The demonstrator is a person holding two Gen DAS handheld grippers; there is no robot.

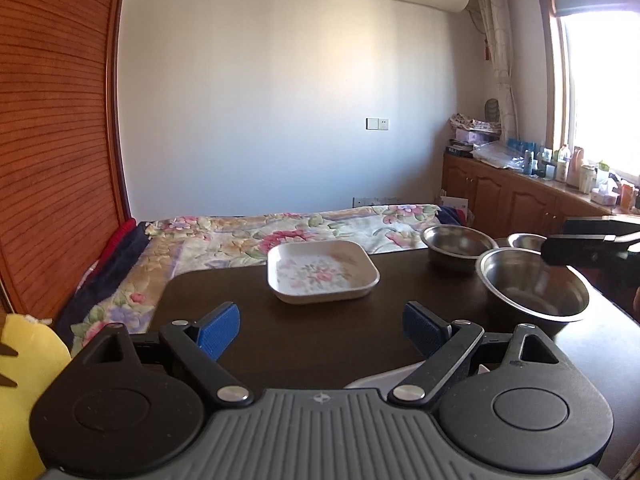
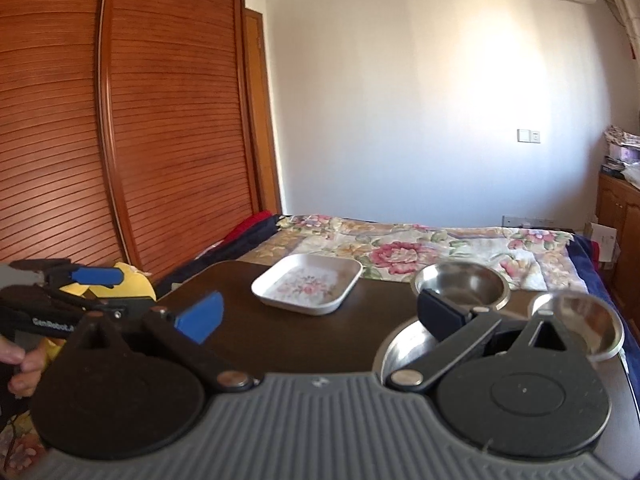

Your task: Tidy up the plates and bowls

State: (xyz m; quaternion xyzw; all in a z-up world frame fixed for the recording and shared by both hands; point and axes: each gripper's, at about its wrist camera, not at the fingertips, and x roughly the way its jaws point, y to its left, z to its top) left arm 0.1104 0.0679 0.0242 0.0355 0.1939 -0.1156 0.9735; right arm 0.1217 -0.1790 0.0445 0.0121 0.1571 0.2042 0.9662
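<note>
Square floral plate [image 1: 322, 271] sits mid-table, dead ahead of left gripper [image 1: 320, 330], past its fingertips, no contact. Left gripper nearer to plate, blue pads spread wide, nothing held. Plate looks like melamine: white, rounded corners, shallow, no real long axis. Right of plate: three steel bowls, shiny, round. Far bowl [image 1: 456, 245] just beside plate, big bowl [image 2: 408, 346] under right gripper [image 2: 320, 316], small one [image 2: 580, 320] further right. Right gripper fingers also apart, empty. Table [image 1: 320, 352] dark, smooth. My guess: plate first, left side.

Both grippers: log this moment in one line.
left gripper: open, empty | right gripper: open, empty | floral square dish, three steel bowls: untouched
</note>
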